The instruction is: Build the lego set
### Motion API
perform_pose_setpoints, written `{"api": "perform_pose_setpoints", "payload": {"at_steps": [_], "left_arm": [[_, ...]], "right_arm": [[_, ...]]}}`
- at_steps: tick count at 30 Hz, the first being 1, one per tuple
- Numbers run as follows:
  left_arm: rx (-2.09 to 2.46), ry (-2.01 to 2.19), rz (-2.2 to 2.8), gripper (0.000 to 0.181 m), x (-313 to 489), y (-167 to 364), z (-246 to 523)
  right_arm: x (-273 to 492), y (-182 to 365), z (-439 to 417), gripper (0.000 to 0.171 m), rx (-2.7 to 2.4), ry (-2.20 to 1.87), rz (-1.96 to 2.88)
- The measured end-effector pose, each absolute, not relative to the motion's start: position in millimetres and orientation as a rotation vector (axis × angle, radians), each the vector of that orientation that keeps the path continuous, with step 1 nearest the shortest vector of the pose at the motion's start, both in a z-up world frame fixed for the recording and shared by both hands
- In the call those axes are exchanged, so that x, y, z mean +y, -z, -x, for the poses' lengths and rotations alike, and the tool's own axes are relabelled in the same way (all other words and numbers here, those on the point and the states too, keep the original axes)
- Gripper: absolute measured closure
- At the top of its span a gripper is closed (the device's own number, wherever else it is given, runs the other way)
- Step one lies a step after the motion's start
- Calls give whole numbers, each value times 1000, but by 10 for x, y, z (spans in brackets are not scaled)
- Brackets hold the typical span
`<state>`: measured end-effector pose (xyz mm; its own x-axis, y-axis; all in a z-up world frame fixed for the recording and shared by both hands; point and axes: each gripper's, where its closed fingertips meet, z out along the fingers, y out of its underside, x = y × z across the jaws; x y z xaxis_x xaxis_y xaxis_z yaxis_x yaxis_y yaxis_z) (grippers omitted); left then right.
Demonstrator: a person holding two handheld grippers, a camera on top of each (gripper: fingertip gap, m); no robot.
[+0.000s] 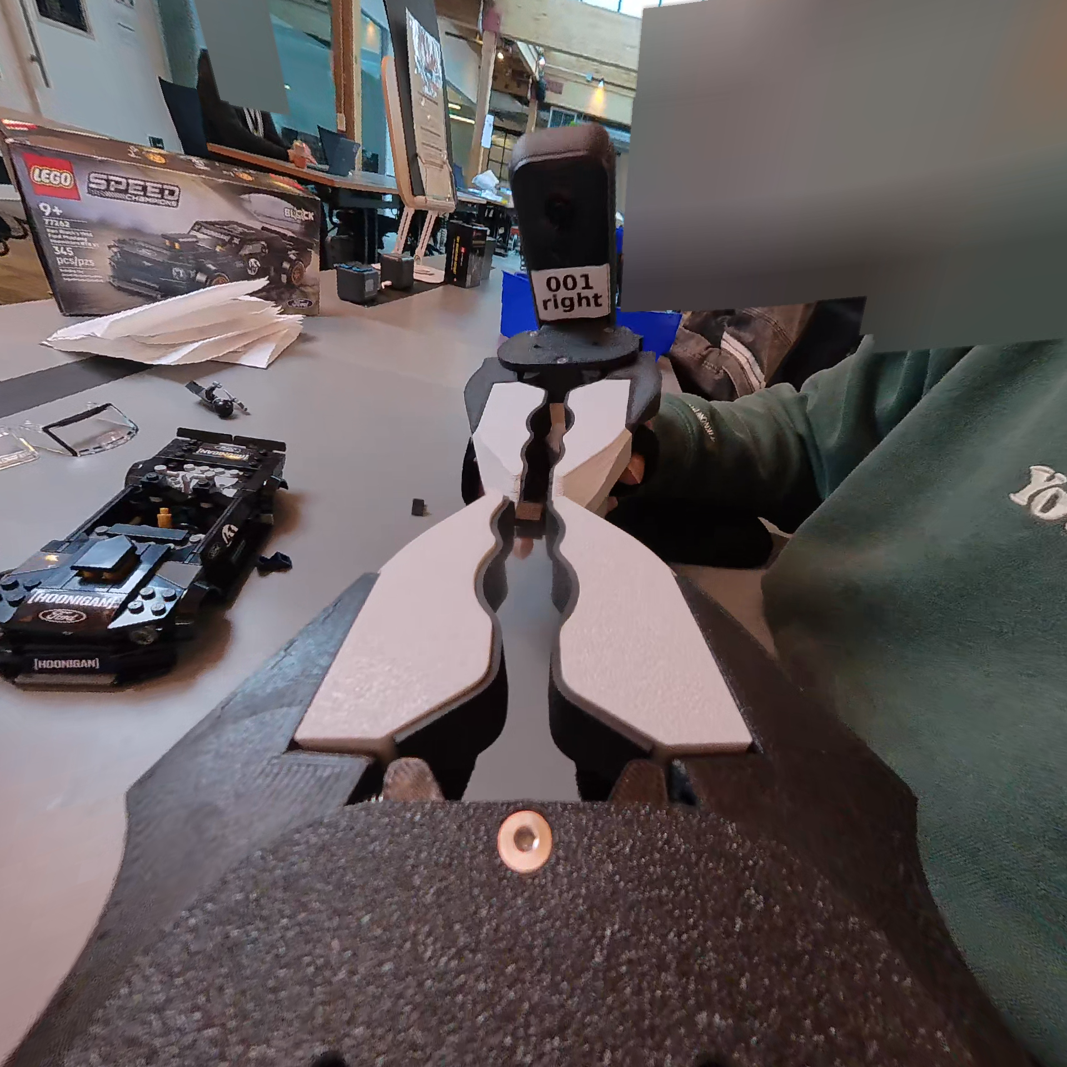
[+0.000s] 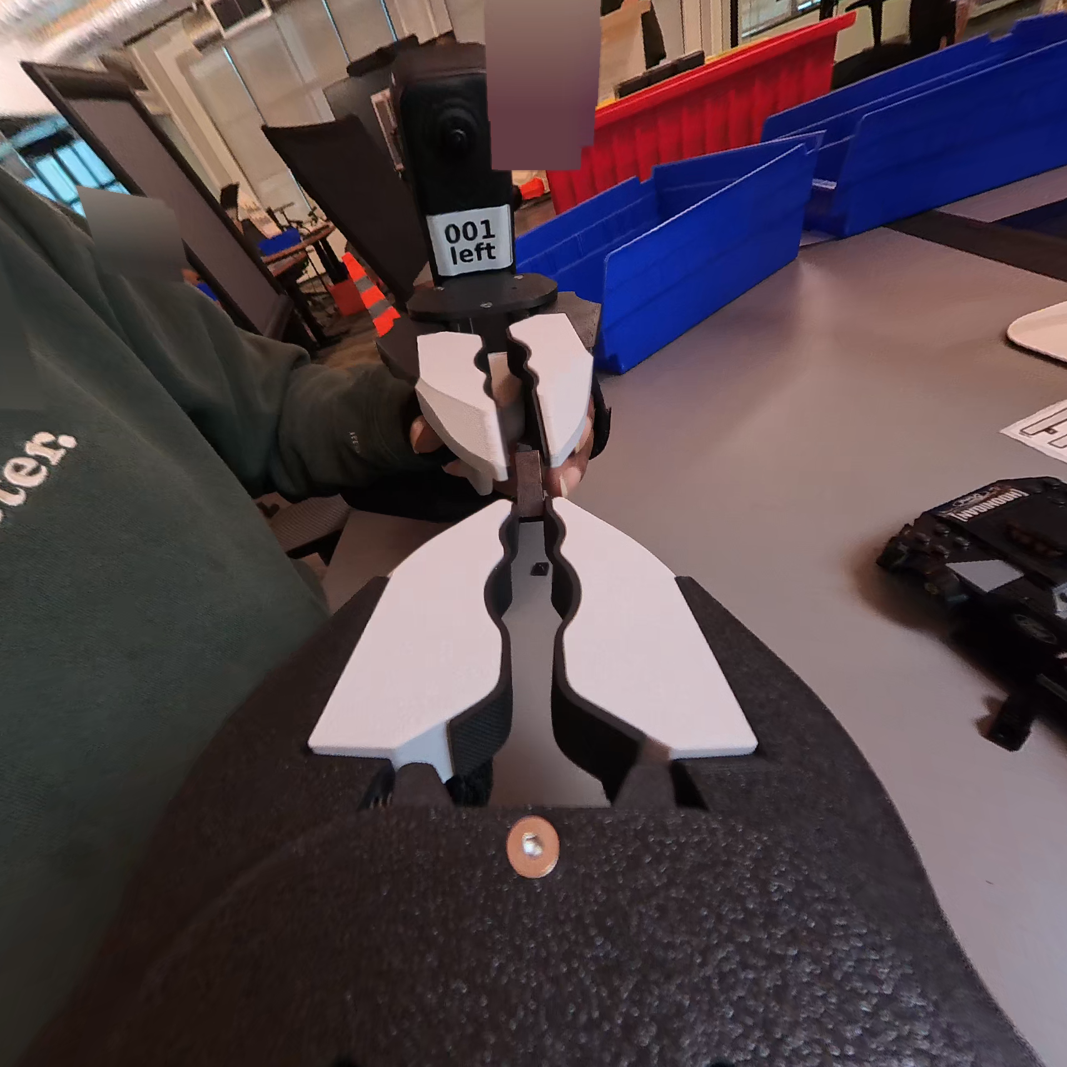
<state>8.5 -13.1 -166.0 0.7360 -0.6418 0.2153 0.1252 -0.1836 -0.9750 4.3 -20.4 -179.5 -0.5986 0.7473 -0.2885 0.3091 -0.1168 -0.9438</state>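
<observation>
Your left gripper (image 1: 528,522) and right gripper (image 2: 530,502) meet tip to tip above the surface (image 2: 808,404), jaws nearly closed on one small dark brick (image 2: 528,482). Loosen either early and it drops, well apart from the car (image 1: 138,554).

Grey counter (image 1: 358,369) carries the black lego car (image 1: 144,554), its box (image 1: 167,231), white paper sheets (image 1: 185,335), clear windscreen pieces (image 1: 86,433) and blue bins (image 2: 693,260).

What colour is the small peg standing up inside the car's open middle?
Yellow-orange peg, clearest in the left wrist view.
</observation>
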Motion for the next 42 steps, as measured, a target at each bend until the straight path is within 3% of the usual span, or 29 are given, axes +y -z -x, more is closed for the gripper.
{"api": "perform_pose_setpoints", "payload": {"at_steps": [10, 15, 42], "left_arm": [[548, 578, 1696, 173, -120, 1856, -149], [576, 558, 1715, 173, -113, 1917, -179], [674, 677, 1554, 172, -311, 1709, -314]], "right_arm": [[-153, 1959, -90, 153, -1944, -1496, 1054], [-127, 2018, -110, 160, -1982, -1375, 1003], [-317, 1819, -261, 163, -1971, -1416, 774]]}}
